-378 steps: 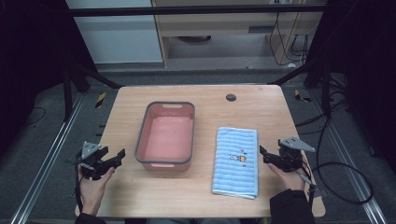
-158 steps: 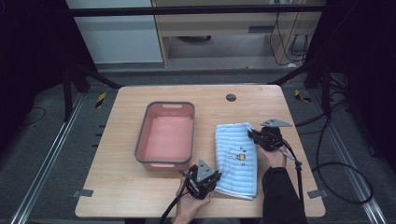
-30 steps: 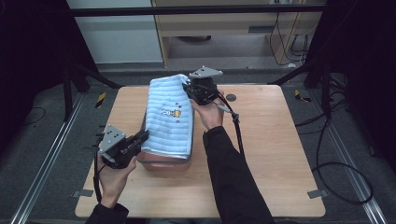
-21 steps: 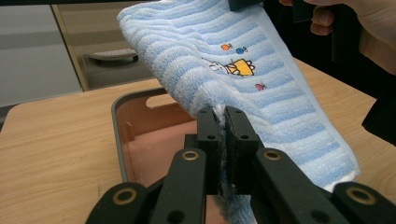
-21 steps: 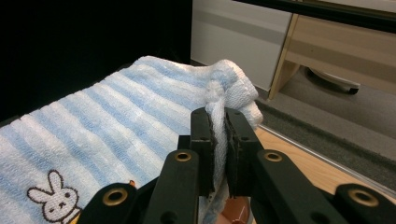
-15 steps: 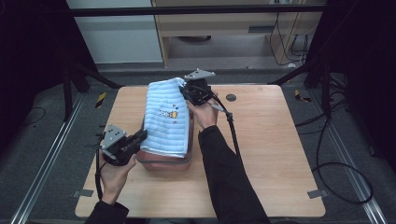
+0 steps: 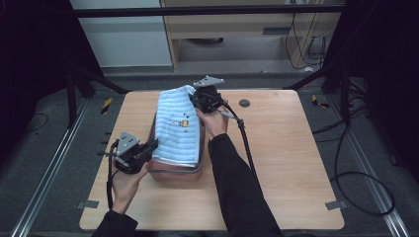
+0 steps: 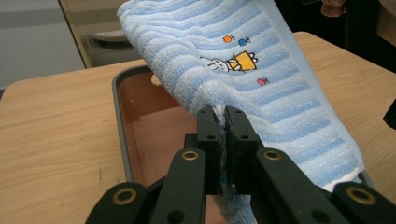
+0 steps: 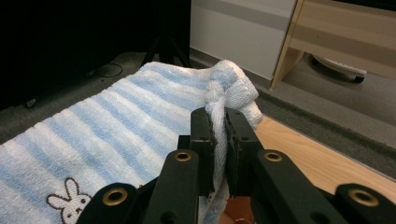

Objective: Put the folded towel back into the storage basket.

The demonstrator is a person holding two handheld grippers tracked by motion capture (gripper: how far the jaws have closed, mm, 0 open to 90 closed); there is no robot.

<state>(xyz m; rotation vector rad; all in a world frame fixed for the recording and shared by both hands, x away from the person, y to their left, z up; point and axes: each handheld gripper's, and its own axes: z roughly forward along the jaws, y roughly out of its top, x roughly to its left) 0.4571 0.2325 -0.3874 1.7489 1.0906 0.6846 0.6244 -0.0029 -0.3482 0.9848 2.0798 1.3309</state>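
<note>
Both grippers are clamped shut on the blue-and-white striped towel: the left gripper pinches its near edge and the right gripper its far edge, so the cloth hangs stretched over the pink tub. No writing can be read on the towel, though it bears a small embroidered rabbit with a yellow cart and a few coloured dots. Beneath the tub is a pale wooden worktop with a dark round hole, standing on grey carpet before a light wooden cabinet.
</note>
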